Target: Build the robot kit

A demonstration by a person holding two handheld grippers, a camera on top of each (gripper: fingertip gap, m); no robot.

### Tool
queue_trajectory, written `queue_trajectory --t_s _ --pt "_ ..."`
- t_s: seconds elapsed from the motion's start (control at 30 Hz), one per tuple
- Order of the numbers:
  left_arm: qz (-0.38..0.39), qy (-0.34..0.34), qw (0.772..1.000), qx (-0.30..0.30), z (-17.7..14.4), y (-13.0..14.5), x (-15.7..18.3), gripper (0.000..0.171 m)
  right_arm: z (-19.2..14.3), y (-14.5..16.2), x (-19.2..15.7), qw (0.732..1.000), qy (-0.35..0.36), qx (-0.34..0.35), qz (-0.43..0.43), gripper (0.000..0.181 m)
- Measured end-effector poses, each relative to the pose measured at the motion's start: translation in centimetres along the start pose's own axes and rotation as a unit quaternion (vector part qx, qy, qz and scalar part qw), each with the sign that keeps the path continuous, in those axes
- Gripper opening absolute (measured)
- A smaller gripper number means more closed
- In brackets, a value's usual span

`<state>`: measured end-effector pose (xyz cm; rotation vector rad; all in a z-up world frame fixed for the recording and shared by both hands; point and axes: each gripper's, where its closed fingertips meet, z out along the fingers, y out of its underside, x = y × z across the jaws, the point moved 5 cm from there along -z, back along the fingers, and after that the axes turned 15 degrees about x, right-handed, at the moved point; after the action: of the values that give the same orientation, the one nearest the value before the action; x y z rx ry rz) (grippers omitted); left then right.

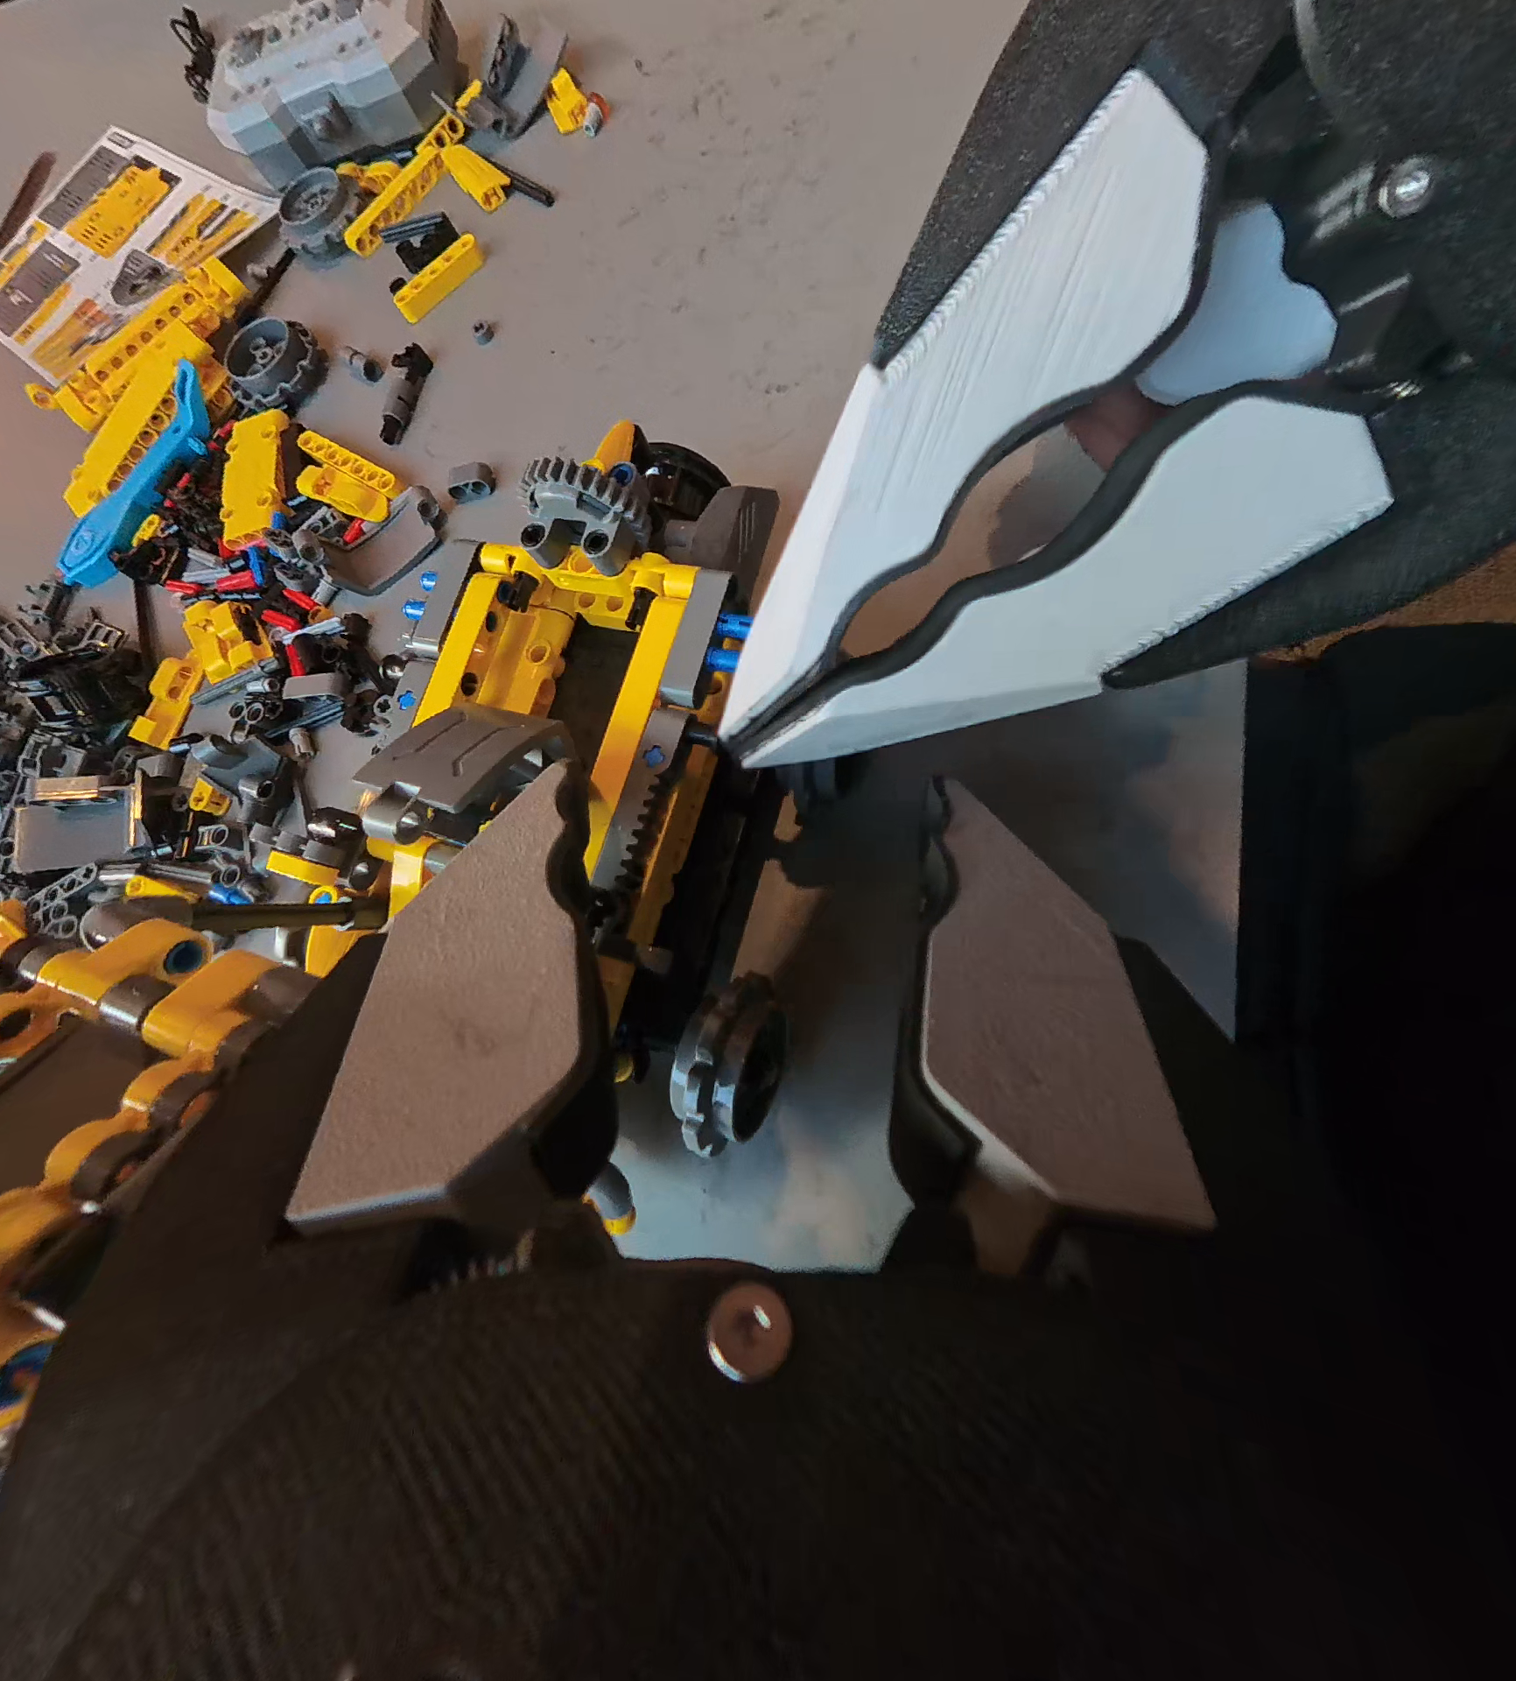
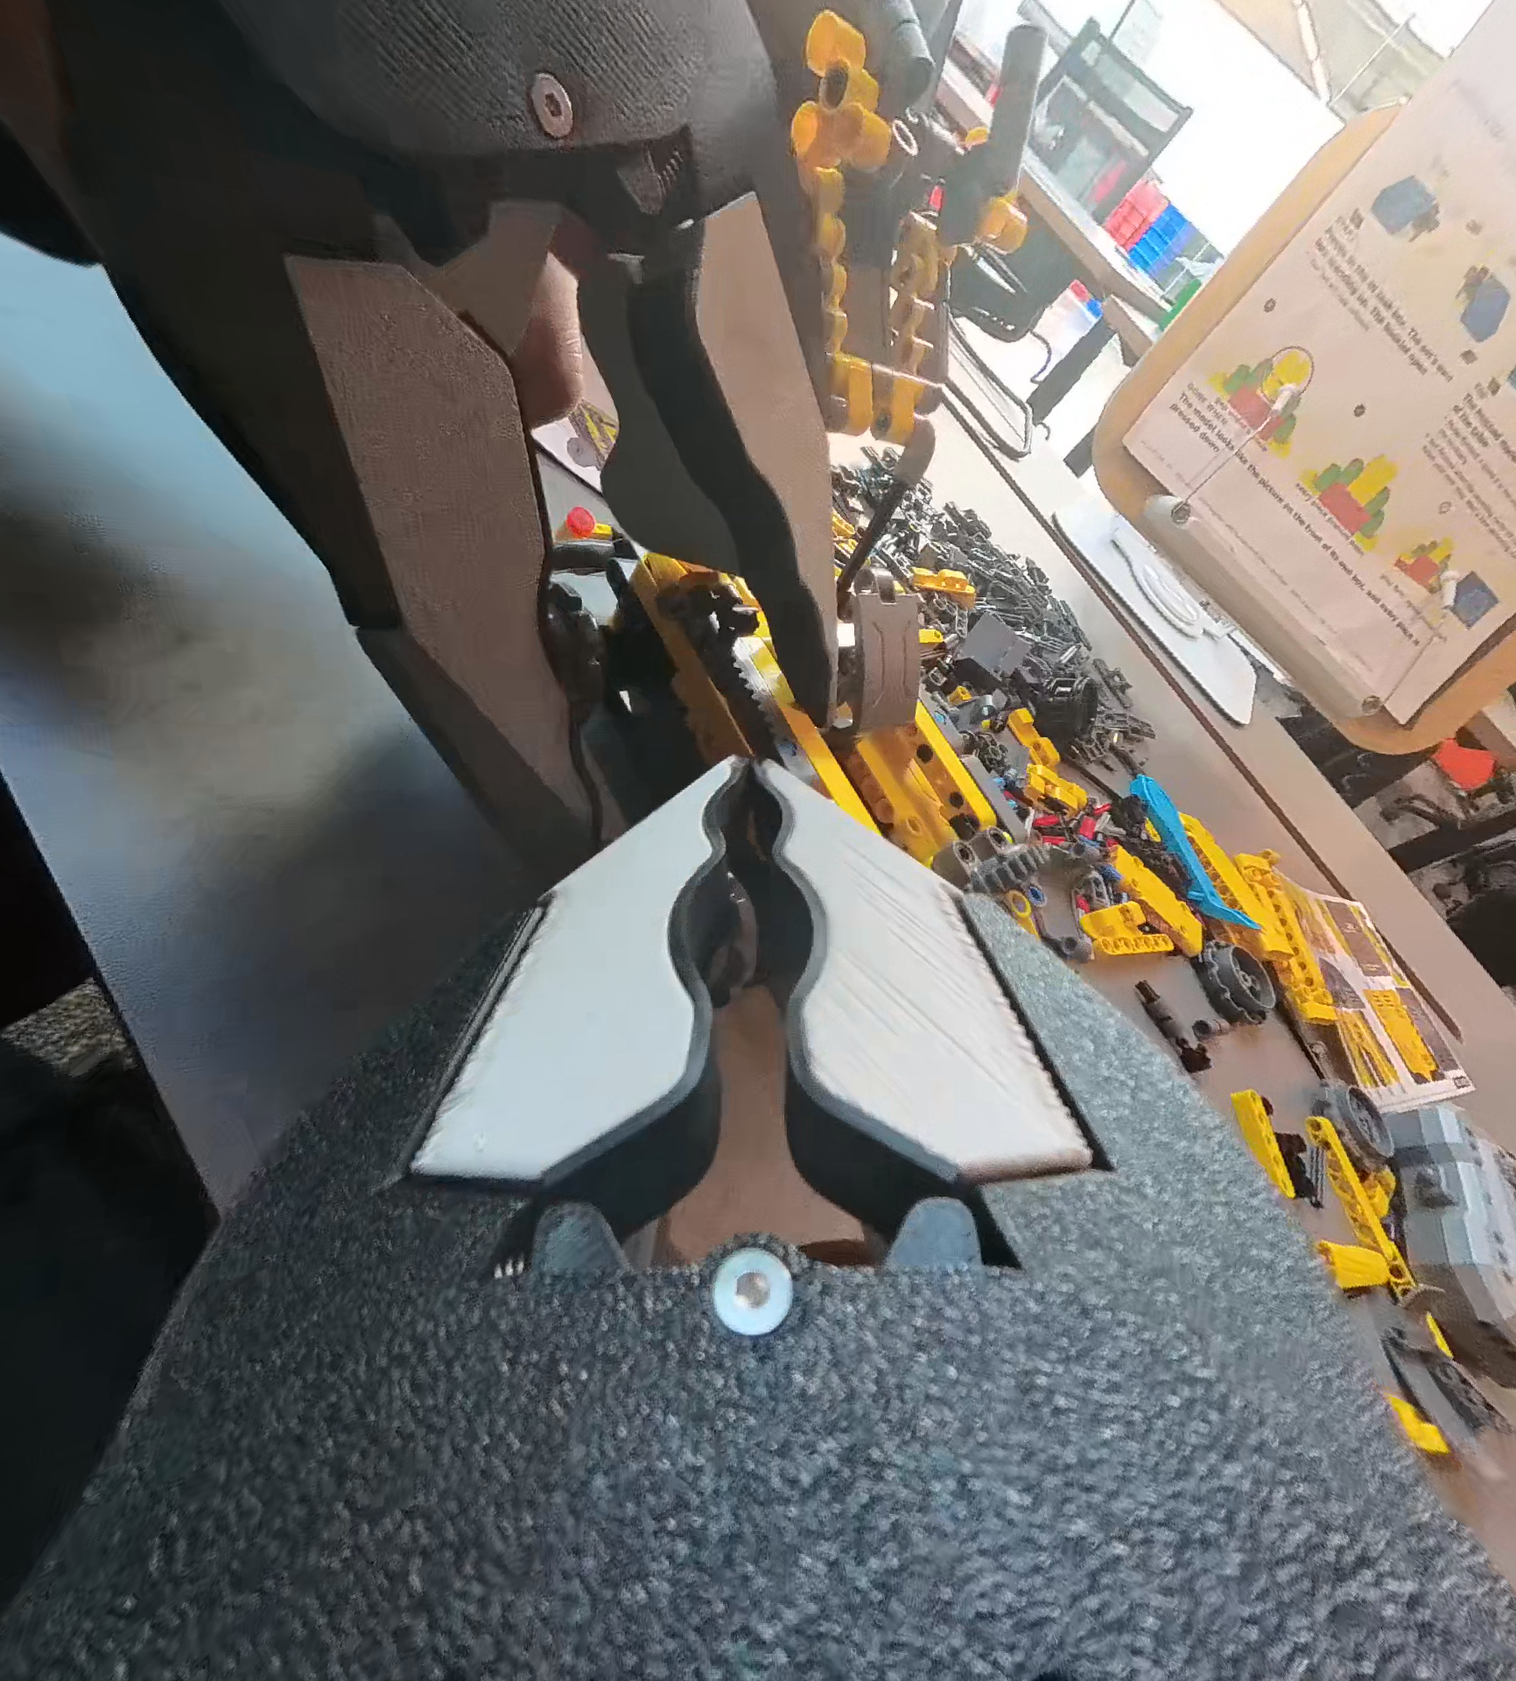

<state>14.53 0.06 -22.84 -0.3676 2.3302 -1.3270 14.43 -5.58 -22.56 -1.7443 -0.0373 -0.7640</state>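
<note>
A half-built yellow and grey brick vehicle model lies on the grey table. My left gripper, with brown fingers, is shut across the model's near end, beside a grey gear wheel. My right gripper, with white fingers, comes in from the right. Its tips are pinched on a small black pin at the model's grey side beam. The model also shows in the right wrist view.
A heap of loose yellow, black and grey parts lies left of the model, with a blue tool, a picture leaflet and a grey block unit. A yellow link assembly hangs near. A picture board stands behind the table. The tips of both grippers are at nearly the same place. From either gripper's tips it is about 35 cm to the grey block unit. Look for it in the right wrist view too.
</note>
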Motion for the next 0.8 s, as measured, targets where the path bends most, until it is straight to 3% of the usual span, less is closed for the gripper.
queue_trajectory --t_s 0.2,0.3,0.43,0.5,0.63,0.8 --pt "-0.041 0.044 0.998 -0.022 -0.2 -0.6 0.2 0.082 -0.4 0.6 0.2 0.999 -0.029 -0.016 0.04 0.017" --pt "-0.007 0.048 0.997 -0.057 -0.3 -0.4 -0.2 0.078 -0.3 0.5 0.4 0.999 -0.025 -0.009 -0.022 0.005" --pt "0.07 0.04 0.992 -0.102 0.1 0.1 0.0 0.083 0.2 -0.1 0.2 0.996 -0.042 0.003 -0.08 0.013" --pt "0.088 0.029 0.991 -0.097 0.1 0.3 -0.2 0.077 0.7 0.4 0.2 0.993 -0.048 -0.01 -0.107 0.011" --pt "0.027 0.038 0.997 -0.063 0.0 0.2 -0.4 0.075 1.0 0.6 0.1 0.989 -0.062 -0.007 -0.136 0.007" --pt "0.025 0.024 0.998 -0.049 0.2 0.3 -0.2 0.077 1.1 0.6 -0.2 0.981 -0.065 -0.028 -0.179 0.008"
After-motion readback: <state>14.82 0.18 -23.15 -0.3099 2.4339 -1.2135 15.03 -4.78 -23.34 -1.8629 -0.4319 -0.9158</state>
